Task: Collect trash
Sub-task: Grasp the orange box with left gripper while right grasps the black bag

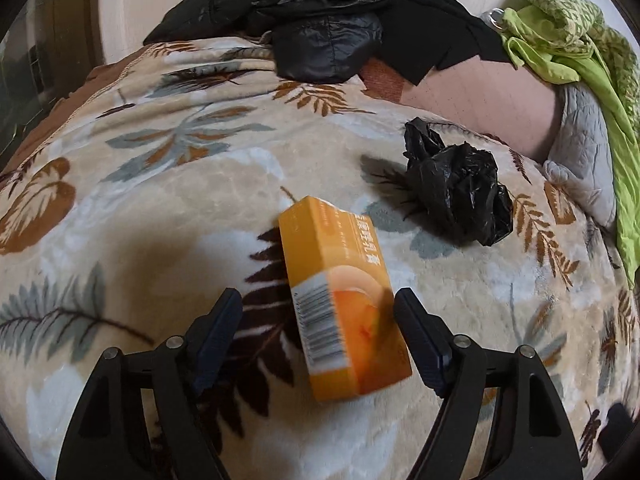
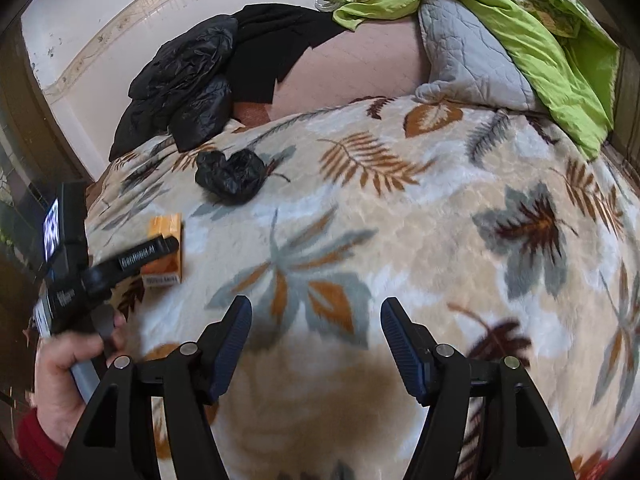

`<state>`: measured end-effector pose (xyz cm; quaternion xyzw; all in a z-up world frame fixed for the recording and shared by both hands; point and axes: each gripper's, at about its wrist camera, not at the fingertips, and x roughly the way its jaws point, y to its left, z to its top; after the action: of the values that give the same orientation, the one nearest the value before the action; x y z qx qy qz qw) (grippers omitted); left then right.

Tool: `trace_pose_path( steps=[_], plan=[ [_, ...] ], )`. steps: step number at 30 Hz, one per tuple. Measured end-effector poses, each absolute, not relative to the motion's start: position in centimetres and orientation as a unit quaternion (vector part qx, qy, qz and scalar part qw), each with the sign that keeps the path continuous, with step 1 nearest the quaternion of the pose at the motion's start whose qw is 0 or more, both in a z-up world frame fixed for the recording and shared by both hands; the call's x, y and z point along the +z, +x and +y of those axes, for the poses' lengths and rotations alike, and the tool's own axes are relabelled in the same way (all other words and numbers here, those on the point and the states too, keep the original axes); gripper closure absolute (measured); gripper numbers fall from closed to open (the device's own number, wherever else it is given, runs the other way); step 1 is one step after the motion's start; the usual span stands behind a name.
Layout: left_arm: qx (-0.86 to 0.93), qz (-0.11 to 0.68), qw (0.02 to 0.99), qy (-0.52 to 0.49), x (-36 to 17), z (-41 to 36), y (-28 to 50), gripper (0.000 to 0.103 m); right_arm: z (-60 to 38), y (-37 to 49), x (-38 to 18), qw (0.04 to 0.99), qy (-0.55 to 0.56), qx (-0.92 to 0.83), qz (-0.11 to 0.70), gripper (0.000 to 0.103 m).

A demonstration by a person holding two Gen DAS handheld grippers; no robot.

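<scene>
Far left, right-wrist view: hand [image 2: 66,372] with red sleeve [image 2: 34,446] gripping the left gripper [image 2: 120,266], reaching over an orange box [image 2: 166,248]. Left-wrist view: left gripper [image 1: 318,308] jaws wide apart, box [image 1: 342,300] lying flat on the leaf-print blanket [image 1: 160,200] between them, right finger [image 1: 416,336] just beside its edge, left finger [image 1: 216,336] clear of it; not gripped. Right of the box and farther back, near but apart: crumpled black bag [image 1: 456,188]. Behind, black jacket [image 1: 320,20]; farther right, grey quilt [image 1: 584,160], green cloth [image 1: 560,48]. Right-wrist view: right gripper [image 2: 316,330] jaws wide, nothing between, above bare blanket [image 2: 400,240], well apart from box and bag [image 2: 232,176].
</scene>
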<state>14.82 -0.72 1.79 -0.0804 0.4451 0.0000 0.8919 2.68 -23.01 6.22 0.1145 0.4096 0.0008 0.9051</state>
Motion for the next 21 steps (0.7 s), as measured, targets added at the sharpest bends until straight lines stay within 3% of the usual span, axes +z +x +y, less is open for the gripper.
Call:
trace_pose_path(
  steps=[4, 7, 18, 20, 21],
  plan=[
    [-0.01, 0.443, 0.893, -0.082, 1.7, -0.3, 15.5, 0.027, -22.0, 6.2, 7.0, 0.906, 0.123, 0.023, 0.404, 0.027],
    [-0.025, 0.441, 0.891, -0.105, 1.8, 0.6, 15.7, 0.036, -20.8, 10.1, 7.2, 0.907, 0.129, 0.042, 0.399, 0.023],
    [-0.045, 0.448, 0.882, -0.137, 1.7, 2.2, 15.8, 0.034, -18.2, 21.1, 2.5, 0.884, 0.167, 0.066, 0.431, 0.023],
    [-0.046, 0.447, 0.883, -0.138, 1.7, 2.2, 15.7, 0.034, -18.3, 21.9, 1.6, 0.876, 0.186, 0.073, 0.438, 0.031],
    [-0.047, 0.447, 0.882, -0.138, 1.7, 2.2, 15.7, 0.034, -18.3, 22.1, 1.3, 0.873, 0.196, 0.079, 0.439, 0.053]
  ],
)
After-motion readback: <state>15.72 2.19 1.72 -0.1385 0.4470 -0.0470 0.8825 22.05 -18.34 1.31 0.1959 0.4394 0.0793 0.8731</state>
